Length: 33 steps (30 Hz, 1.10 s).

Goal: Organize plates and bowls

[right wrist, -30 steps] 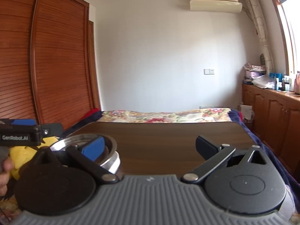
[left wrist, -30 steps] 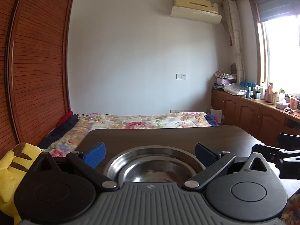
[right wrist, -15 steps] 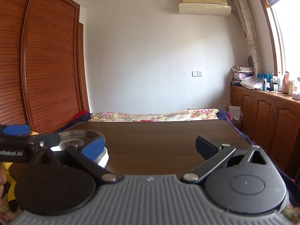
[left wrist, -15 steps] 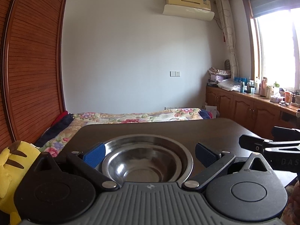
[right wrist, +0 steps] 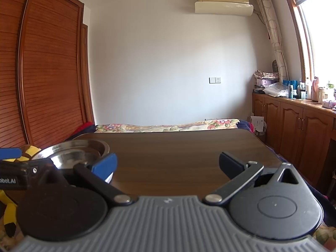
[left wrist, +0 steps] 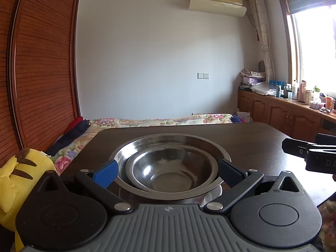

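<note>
Stacked steel bowls (left wrist: pixel 170 168) stand on the dark wooden table (left wrist: pixel 252 138), a smaller bowl nested inside a wider one. My left gripper (left wrist: pixel 168 172) is open, its blue-padded fingers (left wrist: pixel 105 173) straddling the stack on both sides near the rim; I cannot tell whether they touch it. In the right wrist view the same bowls (right wrist: pixel 79 153) sit at the table's left edge, partly behind my right gripper's left finger. My right gripper (right wrist: pixel 168 164) is open over bare table with nothing between its fingers. Its black frame (left wrist: pixel 310 155) shows at the right of the left wrist view.
A yellow plush toy (left wrist: pixel 19 178) lies left of the table. A bed with a floral quilt (left wrist: pixel 157 121) is beyond the far edge. A slatted wooden wardrobe (left wrist: pixel 42 73) stands on the left, and cluttered low cabinets (left wrist: pixel 294 115) run under the window on the right.
My left gripper has risen and tipped toward the bowls, so more of their inside shows between the fingers. The right gripper has barely moved.
</note>
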{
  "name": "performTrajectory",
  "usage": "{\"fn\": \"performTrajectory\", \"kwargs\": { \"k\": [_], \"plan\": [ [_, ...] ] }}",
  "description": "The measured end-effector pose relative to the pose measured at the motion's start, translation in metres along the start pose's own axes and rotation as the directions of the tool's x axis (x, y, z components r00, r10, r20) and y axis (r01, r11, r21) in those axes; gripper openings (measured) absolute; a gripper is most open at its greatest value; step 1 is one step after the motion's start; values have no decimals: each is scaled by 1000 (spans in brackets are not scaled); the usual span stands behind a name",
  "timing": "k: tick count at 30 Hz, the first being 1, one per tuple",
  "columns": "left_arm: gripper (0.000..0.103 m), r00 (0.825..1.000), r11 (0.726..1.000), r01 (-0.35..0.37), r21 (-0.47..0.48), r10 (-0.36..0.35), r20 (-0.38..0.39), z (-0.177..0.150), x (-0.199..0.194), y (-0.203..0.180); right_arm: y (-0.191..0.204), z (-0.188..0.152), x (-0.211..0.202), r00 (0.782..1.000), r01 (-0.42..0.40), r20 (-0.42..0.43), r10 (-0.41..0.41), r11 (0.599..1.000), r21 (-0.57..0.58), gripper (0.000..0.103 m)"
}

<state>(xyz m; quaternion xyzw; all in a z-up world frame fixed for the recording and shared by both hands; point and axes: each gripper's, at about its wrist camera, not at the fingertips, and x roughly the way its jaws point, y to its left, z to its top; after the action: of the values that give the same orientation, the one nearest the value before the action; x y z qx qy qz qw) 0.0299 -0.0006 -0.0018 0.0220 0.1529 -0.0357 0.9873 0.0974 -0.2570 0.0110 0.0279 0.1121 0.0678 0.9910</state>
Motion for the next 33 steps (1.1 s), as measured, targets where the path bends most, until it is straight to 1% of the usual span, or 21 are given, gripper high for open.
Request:
{"fn": "performTrajectory", "kwargs": {
  "k": [33],
  "plan": [
    [103, 1000, 1000, -6, -2, 6, -8, -4, 2, 5, -4, -3, 0, 1000, 0, -3, 0, 1000, -6, 103]
  ]
}}
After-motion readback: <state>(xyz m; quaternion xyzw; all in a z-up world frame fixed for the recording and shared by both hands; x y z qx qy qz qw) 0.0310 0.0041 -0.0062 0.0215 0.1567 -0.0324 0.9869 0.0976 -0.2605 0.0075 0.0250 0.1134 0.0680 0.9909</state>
